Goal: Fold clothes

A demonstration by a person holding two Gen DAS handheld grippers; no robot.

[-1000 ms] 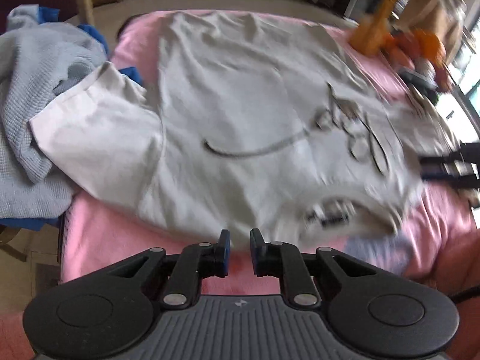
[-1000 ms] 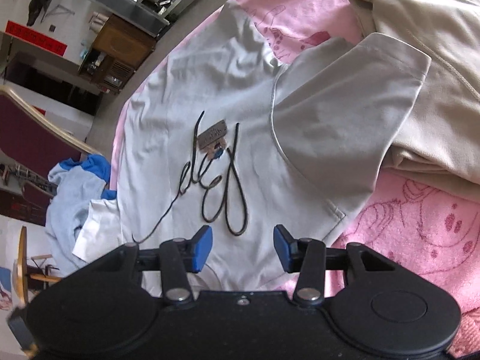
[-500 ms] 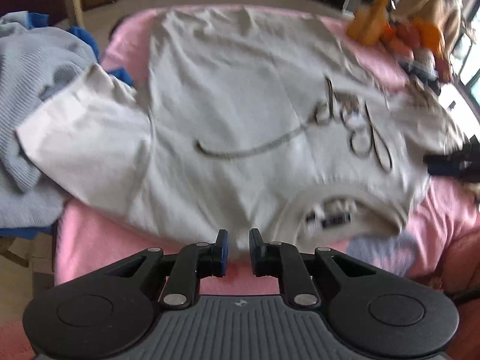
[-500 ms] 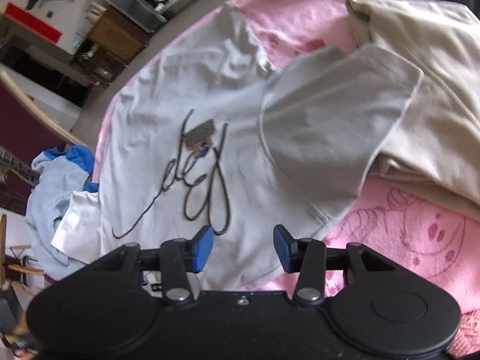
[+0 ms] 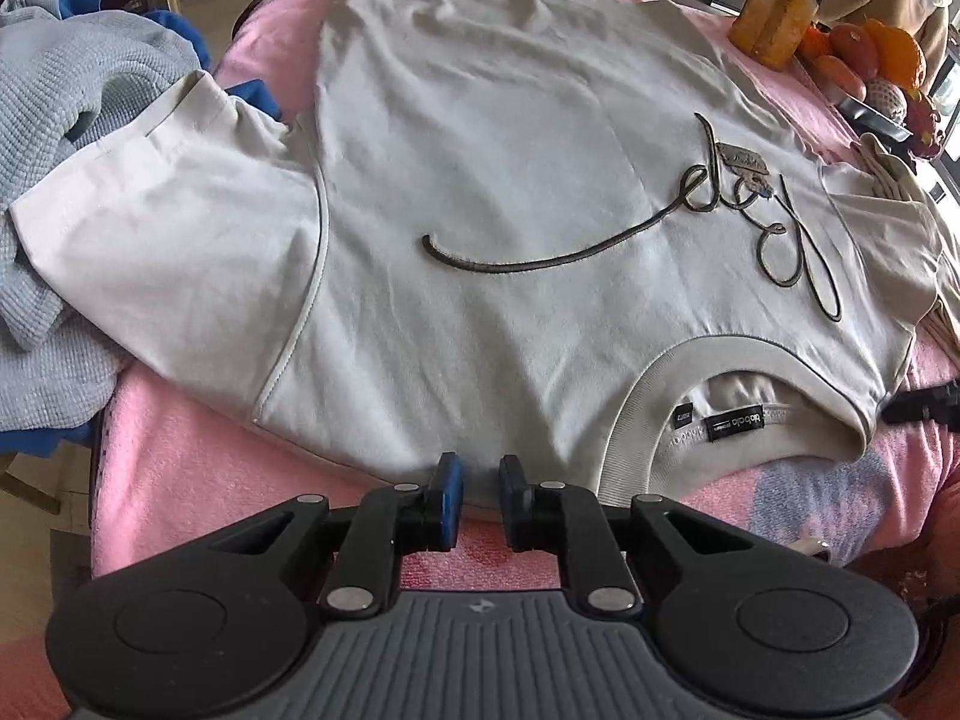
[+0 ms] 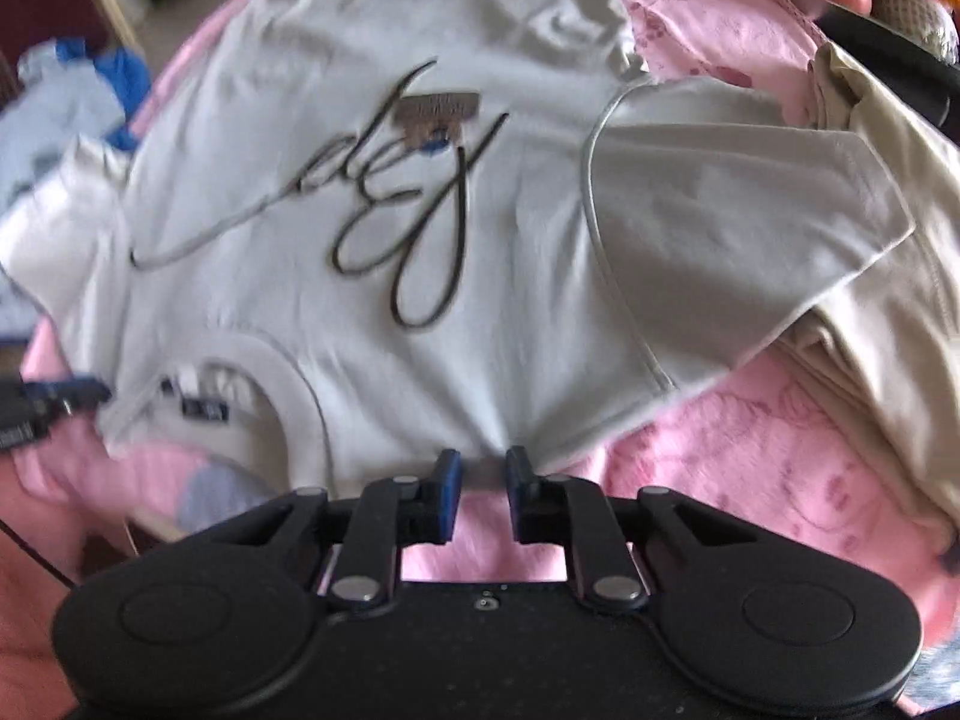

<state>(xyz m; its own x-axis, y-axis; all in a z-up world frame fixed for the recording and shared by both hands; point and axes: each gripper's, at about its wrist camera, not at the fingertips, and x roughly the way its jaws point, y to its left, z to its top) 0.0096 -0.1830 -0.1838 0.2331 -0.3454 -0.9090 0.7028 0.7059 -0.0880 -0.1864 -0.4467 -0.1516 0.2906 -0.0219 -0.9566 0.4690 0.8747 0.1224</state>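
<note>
1. T-shirt (image 5: 510,192) was your subject: pale grey, with a dark script logo (image 5: 708,228) across the chest, it lay face up and spread over the pink towel (image 5: 180,450), collar (image 5: 750,360) nearest you and hem at the far side.
2. Pink towel covered the whole work surface and showed bare along the near edge and beyond the hem, so you had room to carry the shoulders forward, by my reading.
3. Light blue knit (image 5: 54,120) crowded the left side; the shirt's left sleeve (image 5: 162,222) lay partly on it, and I judged it could drag when you lifted.
4. Beige garment (image 6: 870,276) sat under the right sleeve (image 6: 738,222), and fruit (image 5: 870,54) with a yellow bottle (image 5: 774,12) stood beyond, so you had less room on that side.
5. Right gripper (image 6: 483,477) was closing on the shoulder edge right of the collar; cloth puckered between its blue pads (image 6: 449,474), though the picture was blurred.
6. Left gripper (image 5: 480,480) stood nearly closed at the shoulder edge left of the collar; cloth seemed to be between the pads, yet you could not be sure it was pinched.
7. You would have done well to take both layers at matching points and lift evenly.
</note>
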